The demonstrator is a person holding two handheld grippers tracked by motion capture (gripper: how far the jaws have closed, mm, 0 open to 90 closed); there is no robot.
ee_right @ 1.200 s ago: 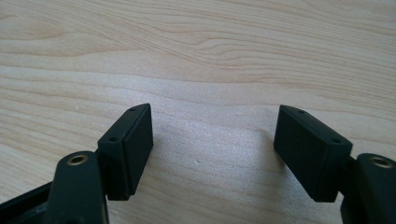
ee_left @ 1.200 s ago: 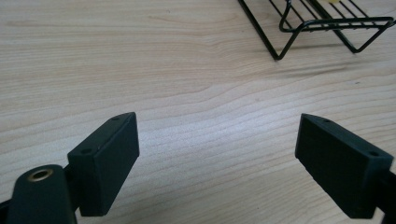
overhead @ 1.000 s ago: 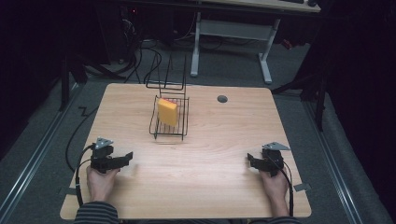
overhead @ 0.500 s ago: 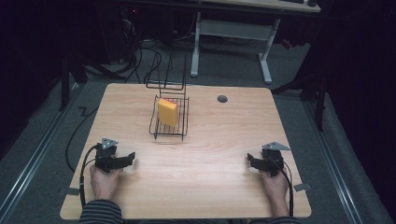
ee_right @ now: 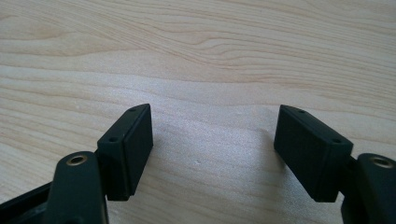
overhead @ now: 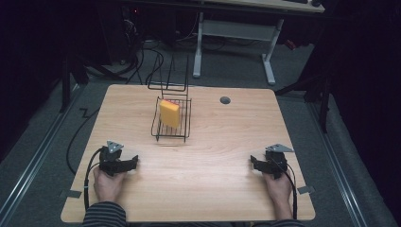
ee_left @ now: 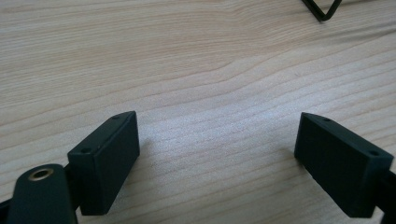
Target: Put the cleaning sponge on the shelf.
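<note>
On the desk, a pale wood top with long wavy grain and rounded corners, the work looks either barely begun or just ended: the yellow sponge, a soft-looking rectangular block, stands on edge inside the black wire rack near the middle of the far edge, and neither hand is near it. If putting the sponge in the rack is the aim, that part appears done, with only the hands' retreat left; if it is to be lifted out, everything remains. The left gripper rests near the front left corner, well apart from the rack, its matte black, blocky jaws standing wide with only bare wood between them in the left gripper view. The right gripper sits near the front right corner, likewise spread wide and empty. A small round grommet hole lies toward the far right.
</note>
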